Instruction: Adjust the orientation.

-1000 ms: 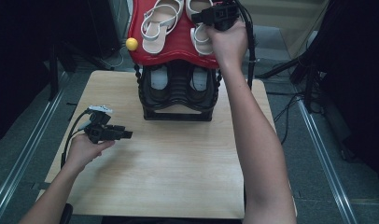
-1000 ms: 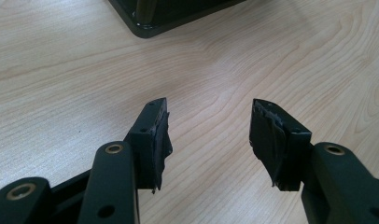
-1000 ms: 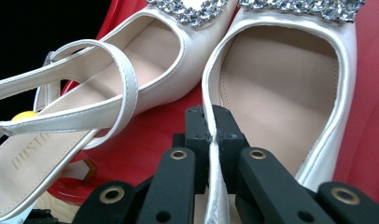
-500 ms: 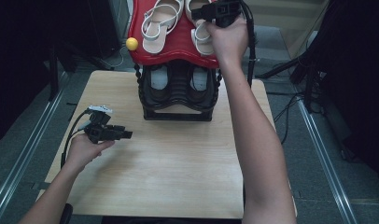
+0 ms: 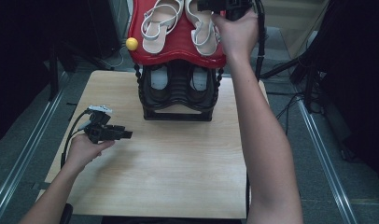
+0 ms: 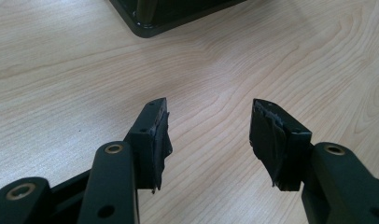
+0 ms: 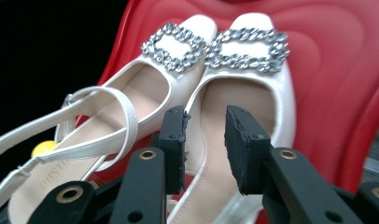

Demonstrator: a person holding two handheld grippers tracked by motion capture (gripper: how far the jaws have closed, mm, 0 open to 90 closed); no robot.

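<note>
On red shelf (image 7: 337,70): white shoe (image 7: 243,93) freed, right hand-held gripper (image 7: 204,135) just opening; left hand-held gripper (image 6: 208,135) wide, empty.

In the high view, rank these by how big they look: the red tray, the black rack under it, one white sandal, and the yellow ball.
1. red tray, though its top is cut off by the picture's edge
2. black rack, close to the tray, so that order is unsure
3. white sandal
4. yellow ball, plainly the smallest
</note>
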